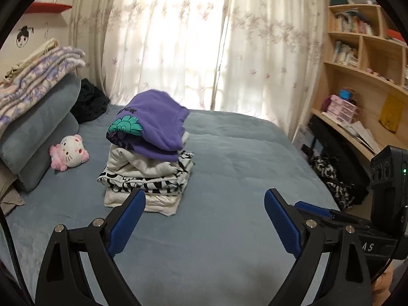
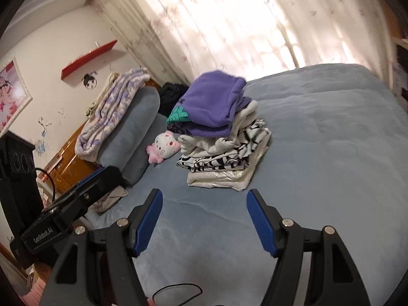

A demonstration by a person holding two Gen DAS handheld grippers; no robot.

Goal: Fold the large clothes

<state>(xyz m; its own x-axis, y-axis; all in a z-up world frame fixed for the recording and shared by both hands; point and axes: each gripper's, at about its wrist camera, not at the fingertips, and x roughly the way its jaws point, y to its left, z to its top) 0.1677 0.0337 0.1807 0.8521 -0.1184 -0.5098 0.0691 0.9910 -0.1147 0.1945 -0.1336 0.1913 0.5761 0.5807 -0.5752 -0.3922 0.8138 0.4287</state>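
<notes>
A bed [image 1: 229,153] with a blue-grey cover carries a stack of folded clothes [image 1: 148,158] at centre, a white-and-pink plush cat [image 1: 70,152] left, grey pillows [image 1: 38,137] far left, a black garment [image 1: 89,102] beyond.

One clothes stack [image 1: 148,153], one plush toy [image 1: 70,151], two pillows [image 1: 38,132]

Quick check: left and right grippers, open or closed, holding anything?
Left gripper: open, holding nothing, above the bed.
Right gripper: open, holding nothing, near the pile of folded clothes.
</notes>
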